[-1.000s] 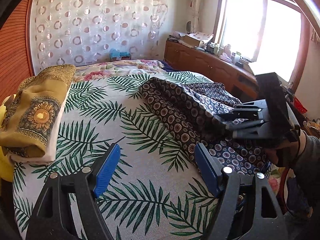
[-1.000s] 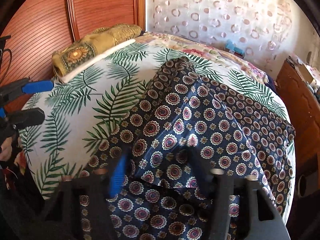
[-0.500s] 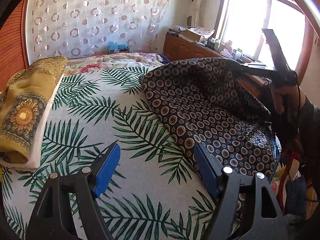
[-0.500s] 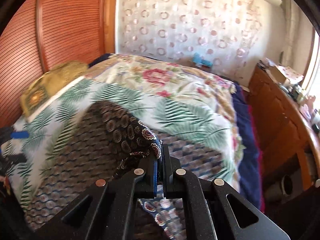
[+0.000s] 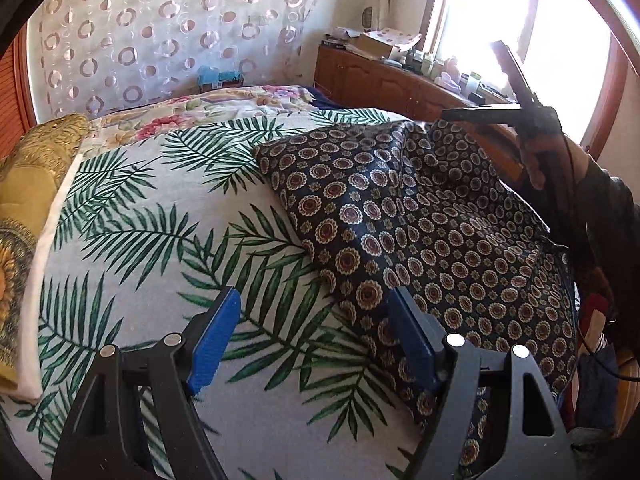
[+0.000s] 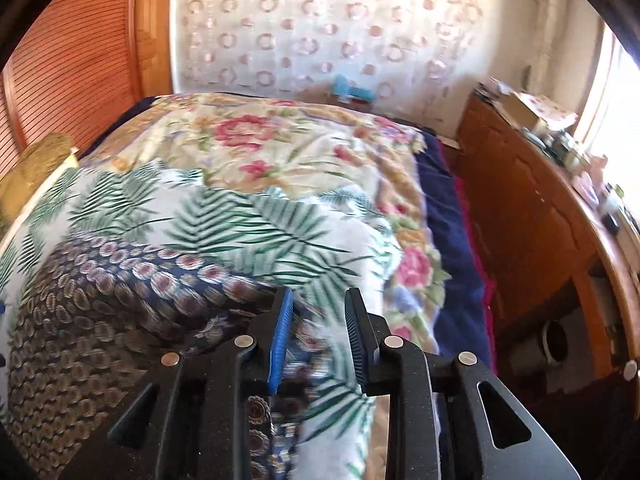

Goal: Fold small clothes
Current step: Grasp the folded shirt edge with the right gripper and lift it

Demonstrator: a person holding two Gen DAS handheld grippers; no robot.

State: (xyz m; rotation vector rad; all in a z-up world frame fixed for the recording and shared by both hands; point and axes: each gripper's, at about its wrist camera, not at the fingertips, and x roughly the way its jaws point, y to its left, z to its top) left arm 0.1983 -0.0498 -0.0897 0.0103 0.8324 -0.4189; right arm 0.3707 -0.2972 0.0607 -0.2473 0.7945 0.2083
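Cloth [image 5: 400,216] is lying folded over along the bed's [image 5: 160,240] right edge; my right gripper [image 6: 316,336], pinching it a moment ago, has just been opening, nothing between. Left gripper [image 5: 312,340] is hovering spread, empty.

**Bedroom interior, seen from both wrist cameras**

Lit by strong daylight through a wood-framed window [image 5: 516,40] at the right. Backed by a sheer white curtain [image 5: 168,36] patterned with pink rings, hung across the far wall. Bounded at the left by a reddish ribbed wooden panel [image 6: 76,60]. Filled mostly by a bed [image 5: 132,216] under a white palm-leaf cover, with a floral quilt [image 6: 280,148] at the far end and a dark blue sheet [image 6: 448,216] along the edge. Flanked on the window side by a low brown wooden cabinet [image 6: 532,216], its top cluttered with boxes, papers and small bottles. Marked near the curtain by a small blue object [image 6: 352,92], too blurred to identify.
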